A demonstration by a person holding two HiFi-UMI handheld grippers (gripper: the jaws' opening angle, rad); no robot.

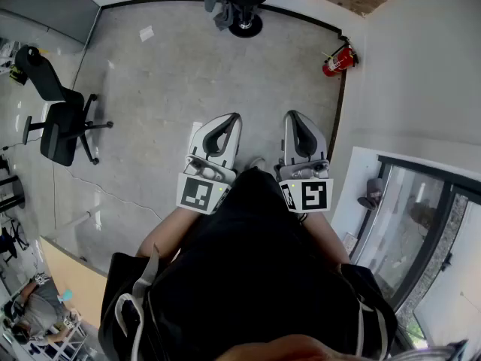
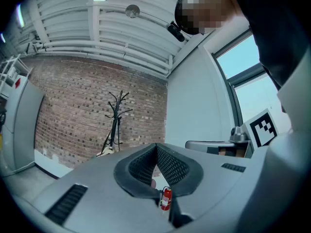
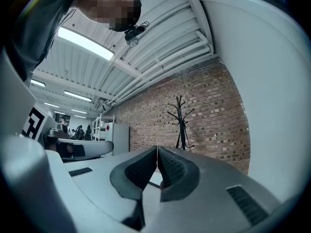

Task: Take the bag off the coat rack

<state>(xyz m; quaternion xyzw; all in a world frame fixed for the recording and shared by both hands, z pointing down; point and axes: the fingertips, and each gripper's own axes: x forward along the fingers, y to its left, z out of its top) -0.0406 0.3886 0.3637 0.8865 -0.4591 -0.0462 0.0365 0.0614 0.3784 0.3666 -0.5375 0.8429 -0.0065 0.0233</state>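
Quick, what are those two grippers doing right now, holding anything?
Left gripper: closed, holding nothing.
Right gripper: closed, holding nothing.

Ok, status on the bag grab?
Left gripper and right gripper both shut, empty, level. Coat rack far ahead at the brick wall; bag not made out on it. Nothing blocking in view.

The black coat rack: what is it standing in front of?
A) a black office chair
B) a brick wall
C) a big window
B: in the right gripper view the tall black coat rack stands right in front of the reddish-brown brick wall.
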